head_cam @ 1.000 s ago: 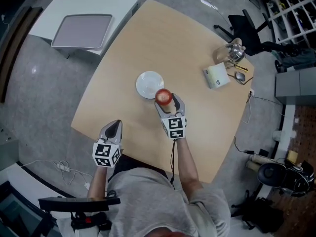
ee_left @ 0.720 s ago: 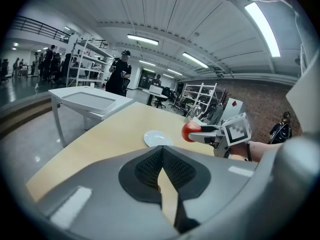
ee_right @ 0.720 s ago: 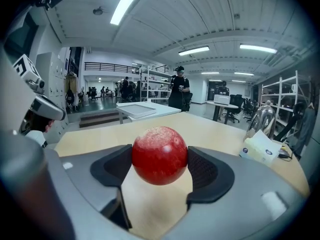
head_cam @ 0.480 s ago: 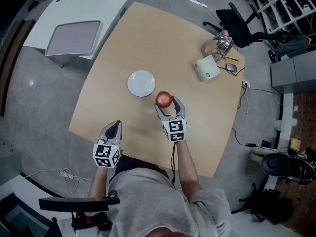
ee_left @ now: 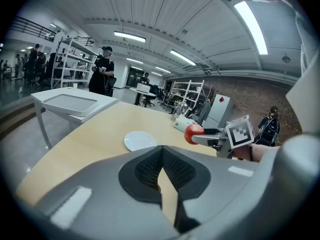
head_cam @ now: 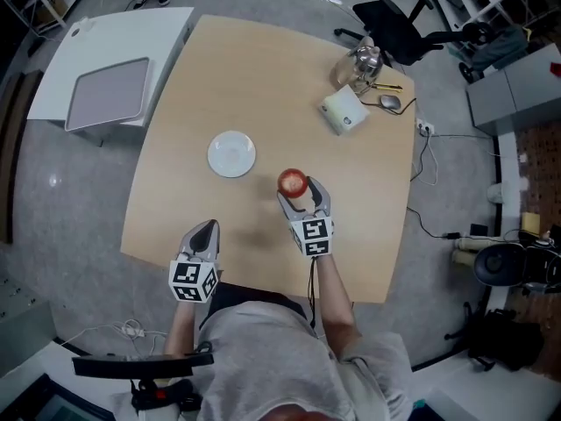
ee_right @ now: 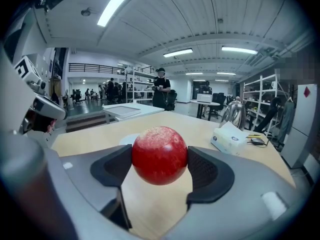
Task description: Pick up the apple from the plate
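A red apple (head_cam: 292, 181) (ee_right: 159, 155) (ee_left: 193, 133) is held above the wooden table (head_cam: 351, 200), with my right gripper (head_cam: 298, 189) (ee_right: 159, 169) shut on it from both sides. The white plate (head_cam: 232, 154) (ee_left: 140, 140) lies bare on the table, to the left of the apple and beyond it. My left gripper (head_cam: 204, 232) (ee_left: 161, 171) hangs at the table's near edge with its jaws touching and nothing between them.
A white tissue box (head_cam: 343, 111) (ee_right: 229, 136), a metal kettle (head_cam: 366, 60) (ee_right: 233, 113) and a computer mouse (head_cam: 389, 103) sit at the table's far right corner. A white side table with a grey tray (head_cam: 107, 92) stands to the left. An office chair (head_cam: 394, 26) stands behind.
The right gripper has carried the apple away from the plate, so the gap between them has widened. The left gripper has stayed at the near edge.
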Demonstrator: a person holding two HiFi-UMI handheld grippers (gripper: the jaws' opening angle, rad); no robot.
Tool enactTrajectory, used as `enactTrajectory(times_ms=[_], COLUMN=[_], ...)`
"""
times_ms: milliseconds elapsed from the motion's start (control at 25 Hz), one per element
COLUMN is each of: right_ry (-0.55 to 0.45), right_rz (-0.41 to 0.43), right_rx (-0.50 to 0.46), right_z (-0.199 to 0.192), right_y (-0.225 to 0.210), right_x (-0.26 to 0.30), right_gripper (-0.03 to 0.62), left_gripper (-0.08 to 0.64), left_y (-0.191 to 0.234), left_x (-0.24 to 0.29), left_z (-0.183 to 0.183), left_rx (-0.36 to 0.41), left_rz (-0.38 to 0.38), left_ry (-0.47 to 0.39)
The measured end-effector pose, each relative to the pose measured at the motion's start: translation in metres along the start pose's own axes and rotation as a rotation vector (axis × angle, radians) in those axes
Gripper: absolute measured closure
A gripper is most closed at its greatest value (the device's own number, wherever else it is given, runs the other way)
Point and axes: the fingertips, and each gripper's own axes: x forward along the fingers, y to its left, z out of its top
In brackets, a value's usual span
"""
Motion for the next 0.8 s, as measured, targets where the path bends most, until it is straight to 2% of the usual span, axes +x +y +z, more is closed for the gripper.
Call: enactTrajectory(times_ms=[480, 800], right_ry=[0.008, 0.027], right_rz=[-0.121, -0.218], right_rx=[0.069, 0.122], right_z=[-0.026, -0.057], right_y=[-0.035, -0.058], right_x=[-0.029, -0.052], right_gripper=[0.236, 0.236], left_gripper=[0.54, 0.54], left_y=[-0.025, -0.039], left_x=[0.022, 0.032], left_z=[-0.003, -0.012], left_rx=[0.055, 0.103], left_rz=[-0.094, -0.147], left_ry=[0.042, 0.081])
